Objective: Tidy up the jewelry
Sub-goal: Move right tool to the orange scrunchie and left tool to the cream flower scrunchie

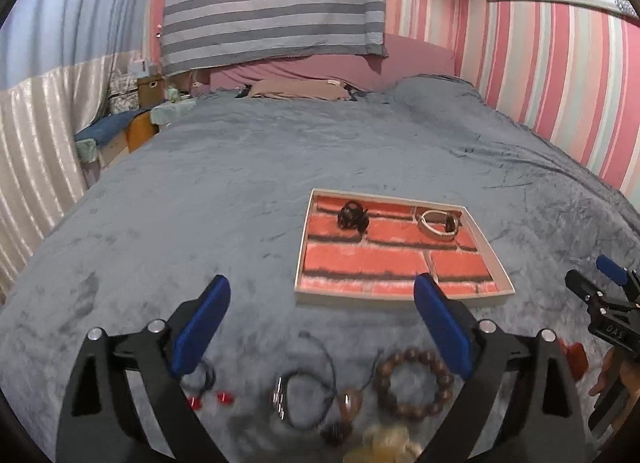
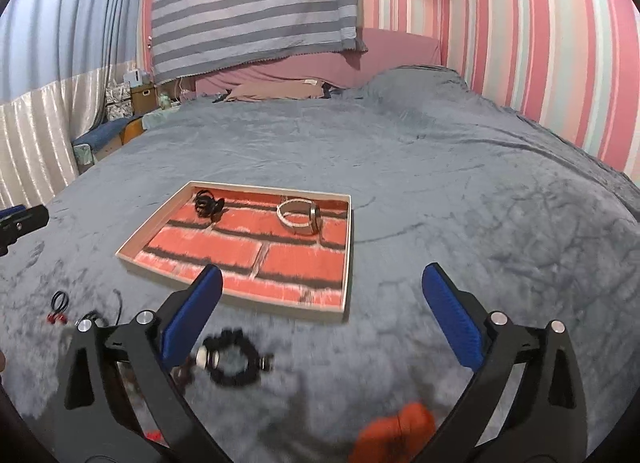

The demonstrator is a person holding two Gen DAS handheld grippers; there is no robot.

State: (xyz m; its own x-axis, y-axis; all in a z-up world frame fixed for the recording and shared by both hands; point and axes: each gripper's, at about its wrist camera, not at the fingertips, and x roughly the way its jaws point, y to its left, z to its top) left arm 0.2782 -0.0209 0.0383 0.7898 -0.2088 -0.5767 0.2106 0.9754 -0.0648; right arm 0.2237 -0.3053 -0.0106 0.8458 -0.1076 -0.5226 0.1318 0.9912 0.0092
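A shallow tray point(image 1: 502, 275) with a red brick-pattern floor lies on the grey bedspread; it also shows in the right wrist view point(image 2: 347, 255). In it lie a black hair claw point(image 1: 353, 216) point(image 2: 207, 204) and a pale watch-like band point(image 1: 438, 224) point(image 2: 301, 216). My left gripper point(image 1: 322, 299) is open above loose pieces: a brown bead bracelet point(image 1: 412, 383), a black cord bracelet point(image 1: 304, 399), a pendant point(image 1: 348, 403) and red-bead earrings point(image 1: 208, 399). My right gripper point(image 2: 322, 287) is open above a black bead bracelet point(image 2: 236, 363) and an orange piece point(image 2: 396, 435).
The grey bedspread point(image 1: 240, 183) covers the whole bed. A pink striped wall point(image 1: 560, 83) runs along the right, a pink headboard point(image 1: 416, 59) with a striped cloth point(image 1: 272, 3) at the back, and boxes and a curtain point(image 1: 36, 131) stand at the left.
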